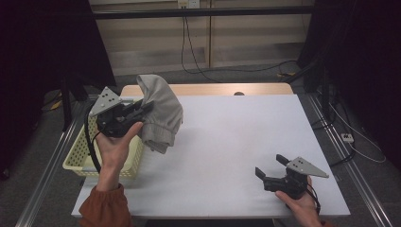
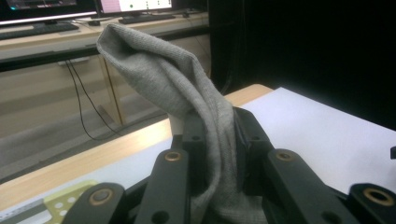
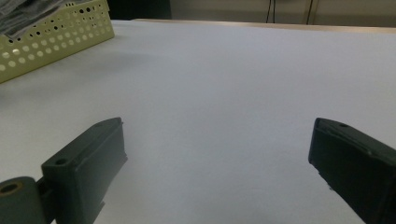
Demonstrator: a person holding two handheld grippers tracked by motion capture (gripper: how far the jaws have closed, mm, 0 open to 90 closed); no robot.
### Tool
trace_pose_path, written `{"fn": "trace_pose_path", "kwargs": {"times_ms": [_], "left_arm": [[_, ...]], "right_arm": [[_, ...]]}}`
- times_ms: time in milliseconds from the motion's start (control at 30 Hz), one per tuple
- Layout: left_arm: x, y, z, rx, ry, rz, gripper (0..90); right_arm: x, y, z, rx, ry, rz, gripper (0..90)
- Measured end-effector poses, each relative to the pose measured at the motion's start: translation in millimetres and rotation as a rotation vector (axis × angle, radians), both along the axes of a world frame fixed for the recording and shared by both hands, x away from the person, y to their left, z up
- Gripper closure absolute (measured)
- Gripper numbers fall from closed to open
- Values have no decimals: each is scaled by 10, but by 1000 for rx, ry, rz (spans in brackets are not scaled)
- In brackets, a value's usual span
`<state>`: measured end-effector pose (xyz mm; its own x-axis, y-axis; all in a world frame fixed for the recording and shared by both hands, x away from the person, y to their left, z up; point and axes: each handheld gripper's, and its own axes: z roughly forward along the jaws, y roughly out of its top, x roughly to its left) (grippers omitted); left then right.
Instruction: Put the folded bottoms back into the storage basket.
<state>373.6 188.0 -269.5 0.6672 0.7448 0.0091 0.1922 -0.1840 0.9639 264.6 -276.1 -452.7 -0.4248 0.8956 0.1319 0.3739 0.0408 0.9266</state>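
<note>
Your left gripper [image 1: 142,109] is clamped on a grey cloth [image 1: 161,111] and holds it up above the table's [image 1: 227,142] far left corner. In the left gripper view the cloth [image 2: 187,93] runs up between the two black jaws, pinched tight where they meet, then rises past them and flops over at the top. From the high view the rest of the cloth hangs down from the jaws in a loose bunch, its lower end near the white surface just beside the basket [image 1: 78,161]; whether it touches the surface cannot be told.

The basket, pale yellow with a perforated wall, sits at the left edge of the table, and your left hand [image 1: 116,142] is over its far right part. In the right gripper view the basket [image 3: 51,42] shows at the upper left with some grey fabric [image 3: 23,14] inside it.

Your right gripper [image 1: 272,168] sits low at the near right corner of the table, well apart from the cloth and the basket. Its jaws stand wide apart with nothing between them but bare white table [image 3: 210,93], and they point toward the left side. Your right hand [image 1: 300,201] grips it from the near edge.
</note>
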Motion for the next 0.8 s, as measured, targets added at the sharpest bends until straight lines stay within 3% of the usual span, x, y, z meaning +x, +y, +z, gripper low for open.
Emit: {"fn": "trace_pose_path", "kwargs": {"times_ms": [800], "left_arm": [[-130,442,145,-46,-37,57,769]], "right_arm": [[-5,2,6,0,-2,3,33]]}}
